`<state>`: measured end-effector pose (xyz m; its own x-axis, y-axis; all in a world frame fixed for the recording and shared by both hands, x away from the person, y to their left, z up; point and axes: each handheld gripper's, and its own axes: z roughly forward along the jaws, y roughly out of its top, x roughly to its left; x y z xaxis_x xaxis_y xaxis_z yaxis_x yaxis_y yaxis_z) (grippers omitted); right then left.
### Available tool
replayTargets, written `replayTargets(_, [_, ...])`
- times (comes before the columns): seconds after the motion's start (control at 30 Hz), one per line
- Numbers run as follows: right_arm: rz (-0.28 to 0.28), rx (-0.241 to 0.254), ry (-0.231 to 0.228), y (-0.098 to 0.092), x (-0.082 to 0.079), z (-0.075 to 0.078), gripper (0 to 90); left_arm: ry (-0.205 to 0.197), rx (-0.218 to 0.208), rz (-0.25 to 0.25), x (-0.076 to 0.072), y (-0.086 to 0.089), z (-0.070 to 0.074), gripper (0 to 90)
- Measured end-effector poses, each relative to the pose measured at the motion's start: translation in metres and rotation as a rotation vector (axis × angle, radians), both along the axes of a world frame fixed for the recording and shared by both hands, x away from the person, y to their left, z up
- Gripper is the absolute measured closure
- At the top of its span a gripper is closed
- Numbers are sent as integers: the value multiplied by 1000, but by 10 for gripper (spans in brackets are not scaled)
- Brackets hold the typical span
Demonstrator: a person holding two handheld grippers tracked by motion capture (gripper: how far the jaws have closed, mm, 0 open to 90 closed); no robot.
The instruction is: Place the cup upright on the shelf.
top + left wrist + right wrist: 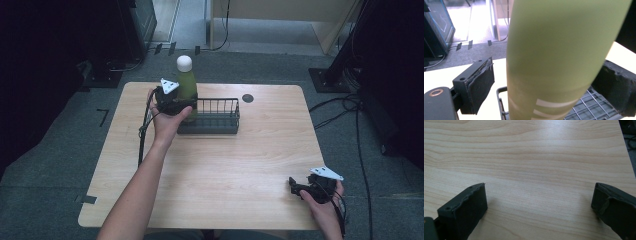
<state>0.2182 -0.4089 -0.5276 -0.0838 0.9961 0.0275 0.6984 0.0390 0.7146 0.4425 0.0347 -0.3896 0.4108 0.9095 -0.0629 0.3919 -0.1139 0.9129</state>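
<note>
at the far left of the tabletop (225, 160), the green bottle (187, 87) stands upright in the left end of the wire basket (220, 117). left gripper (176, 104) jaws flank the bottle, left pad clear of it. right gripper (299, 189) rests wide open, near right corner.

We see the high view dim at its edges: 9 and 3 o'clock sides nearly black, while the table (225, 160) sits evenly lit from overhead w/ soft, faint shadows. At 12 o'clock the floor is brighter. Left gripper view: the green bottle (559, 55) is very close & soft, slightly out of focus; bkgd floor at 11 o'clock glares, near blown out. Right gripper view is sharpish, w/ mild sheen on the wood at center.
</note>
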Motion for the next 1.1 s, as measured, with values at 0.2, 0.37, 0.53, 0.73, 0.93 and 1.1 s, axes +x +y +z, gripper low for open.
replayTargets(0.2, [0,0,0,0,0,0,0,-5,0,-21,-6,3,-1,24])
replayTargets(0.37, [0,0,0,0,0,0,0,-17,1,-32,-15,8,-1,21])
replayTargets(0.53, [0,0,0,0,0,0,0,-13,13,-43,-21,12,-5,21])
replayTargets(0.73, [0,1,0,0,0,0,0,-14,7,-52,-30,20,-11,21])
replayTargets(0.93, [0,0,0,0,0,0,0,-31,62,-60,-43,21,-18,21])
replayTargets(1.1, [0,0,0,0,0,0,0,-34,63,-72,-54,24,-22,21])
